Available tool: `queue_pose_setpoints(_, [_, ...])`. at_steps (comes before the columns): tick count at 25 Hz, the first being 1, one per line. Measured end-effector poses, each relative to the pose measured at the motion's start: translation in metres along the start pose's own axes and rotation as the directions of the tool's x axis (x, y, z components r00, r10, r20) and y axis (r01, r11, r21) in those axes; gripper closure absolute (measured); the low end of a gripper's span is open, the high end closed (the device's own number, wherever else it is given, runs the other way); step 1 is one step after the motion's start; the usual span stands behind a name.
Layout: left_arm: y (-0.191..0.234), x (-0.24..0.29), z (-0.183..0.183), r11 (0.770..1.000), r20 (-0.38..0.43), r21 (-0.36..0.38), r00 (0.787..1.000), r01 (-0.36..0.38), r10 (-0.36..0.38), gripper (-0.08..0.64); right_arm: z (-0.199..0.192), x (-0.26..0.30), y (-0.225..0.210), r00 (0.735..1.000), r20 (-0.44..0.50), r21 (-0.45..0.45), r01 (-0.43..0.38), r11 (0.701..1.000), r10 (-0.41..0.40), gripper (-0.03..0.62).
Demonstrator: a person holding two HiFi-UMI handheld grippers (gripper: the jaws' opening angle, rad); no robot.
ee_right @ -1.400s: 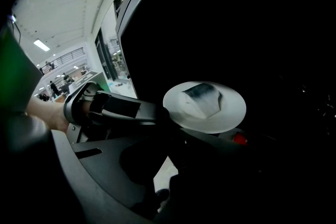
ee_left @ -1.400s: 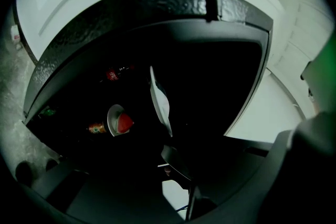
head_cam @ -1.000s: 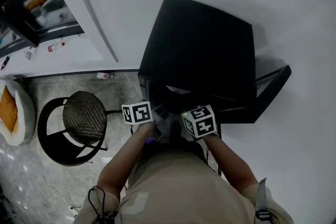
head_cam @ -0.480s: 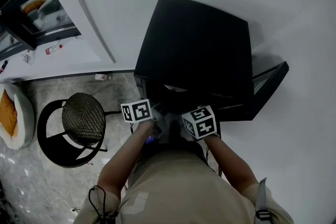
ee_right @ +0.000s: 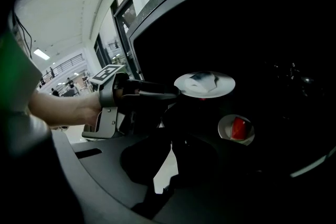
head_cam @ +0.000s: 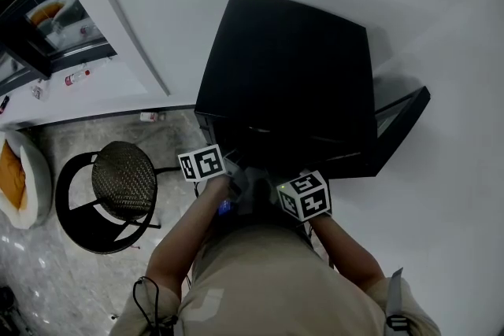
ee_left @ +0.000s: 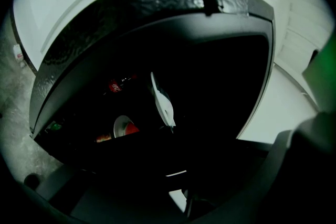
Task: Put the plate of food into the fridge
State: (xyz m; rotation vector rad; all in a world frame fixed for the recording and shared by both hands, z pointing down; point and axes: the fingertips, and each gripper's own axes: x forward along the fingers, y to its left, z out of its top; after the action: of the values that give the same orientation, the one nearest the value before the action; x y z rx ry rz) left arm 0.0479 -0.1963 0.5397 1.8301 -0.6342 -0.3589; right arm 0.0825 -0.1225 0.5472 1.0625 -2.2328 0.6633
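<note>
A white plate [ee_right: 206, 84] with pale food on it hangs just inside the open black fridge [head_cam: 291, 75]. My left gripper [ee_right: 175, 93] pinches the plate's left rim, its jaws still closing on that rim. In the left gripper view the plate [ee_left: 161, 99] shows edge-on against the dark interior. In the head view the left gripper [head_cam: 224, 173] is at the fridge mouth. My right gripper [head_cam: 287, 191] sits a little back from the opening, clear of the plate. Its black jaws merge with the dark fridge, so their gap does not show.
The fridge door [head_cam: 402, 126] stands open to the right. Inside, lower down, are a small bowl with red food [ee_right: 236, 128], a red can [ee_left: 115, 85] and something green [ee_left: 54, 126]. A black stool [head_cam: 122, 181] stands at the left, a white counter [head_cam: 118, 83] behind it.
The right gripper has drawn back from the fridge mouth toward me. The left gripper has stayed at the opening with the plate.
</note>
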Motion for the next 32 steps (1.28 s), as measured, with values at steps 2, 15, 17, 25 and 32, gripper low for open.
queue_pose_setpoints(2, [0.0, 0.003, 0.001, 1.0, 0.005, -0.005, 1.0, 0.005, -0.005, 0.531, -0.002, -0.002, 0.0, 1.0, -0.004, 0.01, 0.0, 1.0, 0.0, 0.569])
queue_pose_setpoints(15, [-0.007, 0.003, -0.002, 0.998, 0.003, -0.036, 0.999, 0.045, -0.045, 0.531, -0.01, -0.007, 0.006, 1.0, -0.027, 0.003, -0.016, 1.0, 0.016, 0.569])
queue_pose_setpoints(17, [-0.008, 0.005, -0.003, 0.998, -0.002, -0.028, 0.999, 0.048, -0.048, 0.531, -0.01, -0.007, 0.007, 0.999, -0.029, 0.002, -0.017, 1.0, 0.017, 0.569])
queue_pose_setpoints(25, [-0.006, 0.013, 0.0, 0.999, 0.008, -0.028, 0.999, 0.041, -0.041, 0.545, -0.015, -0.012, 0.0, 1.0, -0.026, 0.013, 0.001, 1.0, -0.001, 0.569])
queue_pose_setpoints(32, [-0.003, 0.016, 0.008, 0.999, 0.058, -0.024, 0.998, 0.033, -0.031, 0.548, -0.02, -0.014, -0.003, 1.0, -0.026, 0.034, 0.013, 0.999, -0.012, 0.569])
